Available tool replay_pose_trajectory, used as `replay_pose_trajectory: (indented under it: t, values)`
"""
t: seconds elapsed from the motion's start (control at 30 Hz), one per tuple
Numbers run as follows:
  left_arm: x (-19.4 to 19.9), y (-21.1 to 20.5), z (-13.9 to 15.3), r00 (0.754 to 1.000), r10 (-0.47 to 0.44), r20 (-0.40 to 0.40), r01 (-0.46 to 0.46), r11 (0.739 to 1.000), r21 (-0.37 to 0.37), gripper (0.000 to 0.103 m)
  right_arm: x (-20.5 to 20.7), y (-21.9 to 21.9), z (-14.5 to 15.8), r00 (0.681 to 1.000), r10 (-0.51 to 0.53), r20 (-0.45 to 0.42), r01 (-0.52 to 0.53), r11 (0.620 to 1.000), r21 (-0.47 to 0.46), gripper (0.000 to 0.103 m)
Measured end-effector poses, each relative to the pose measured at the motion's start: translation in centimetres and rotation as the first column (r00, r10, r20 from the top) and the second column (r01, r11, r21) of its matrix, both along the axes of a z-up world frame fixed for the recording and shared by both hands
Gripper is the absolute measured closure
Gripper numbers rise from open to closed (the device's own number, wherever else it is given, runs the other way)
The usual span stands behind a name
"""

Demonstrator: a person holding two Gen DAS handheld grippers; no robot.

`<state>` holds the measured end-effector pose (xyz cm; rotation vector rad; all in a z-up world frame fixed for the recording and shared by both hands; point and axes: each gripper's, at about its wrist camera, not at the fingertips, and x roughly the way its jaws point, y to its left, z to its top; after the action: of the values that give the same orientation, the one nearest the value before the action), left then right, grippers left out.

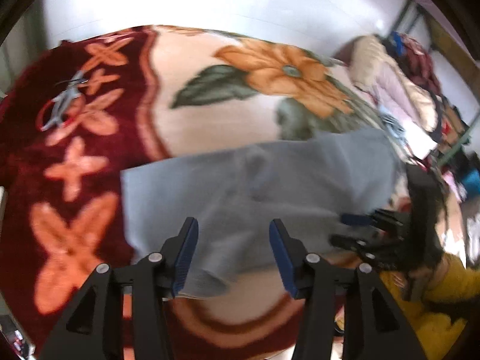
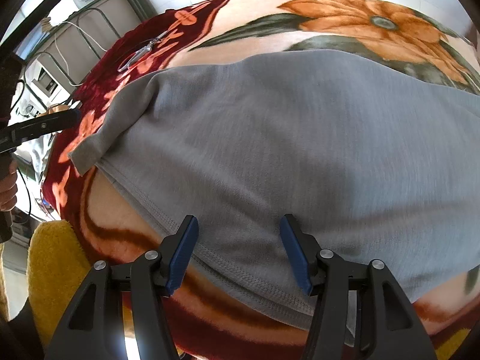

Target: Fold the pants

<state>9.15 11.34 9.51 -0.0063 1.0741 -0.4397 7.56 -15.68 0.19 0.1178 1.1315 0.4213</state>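
The left tongs (image 1: 233,258) stand part open with nothing pinched, hovering over the near edge of the grey pants (image 1: 258,192). The right tongs (image 2: 238,250) are likewise part open and empty, poised above the stitched hem (image 2: 240,276). The pants lie spread flat on a flowered blanket (image 2: 360,21) covering what may be a bed, one small corner flipped over at the left end (image 2: 90,147). The cloth looks soft, light and fleecy; it should drape and sag, so the doubled hem or a corner seems the firmest hold. The left view is smeared, a pair of scissors (image 2: 141,52) lies apart, and the pants' right end runs out of view.
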Motion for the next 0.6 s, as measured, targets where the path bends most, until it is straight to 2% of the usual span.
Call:
replay_pose_trajectory:
  t: [0.17,0.33,0.4,0.5,0.6]
  values:
    - [0.6,0.0,-2.4,0.997,0.021,-0.068,-0.02,1.0,0.015,0.053,-0.1,-0.1,-0.1,1.0,-0.001,0.001,0.001,1.0,0.008,0.045]
    - [0.4,-1.5,-4.4,0.996,0.027,-0.088,-0.023,0.999,0.048,0.053,-0.2,-0.1,-0.1,1.0,0.0,0.003,0.0,1.0,0.004,0.045]
    - [0.5,-1.9,-4.6,0.996,0.025,-0.089,-0.024,1.0,0.017,0.053,-0.1,-0.1,-0.1,1.0,0.0,0.002,0.0,1.0,0.003,0.045]
    - [0.5,-2.3,-4.4,0.992,-0.016,-0.121,0.001,0.992,-0.122,0.052,-0.1,-0.1,-0.1,1.0,0.004,0.003,-0.004,1.0,0.0,0.045]
    - [0.4,-3.1,-3.9,0.995,-0.027,-0.094,0.017,0.994,-0.109,0.052,-0.1,-0.1,-0.1,1.0,0.005,0.004,-0.005,1.0,0.0,0.045]
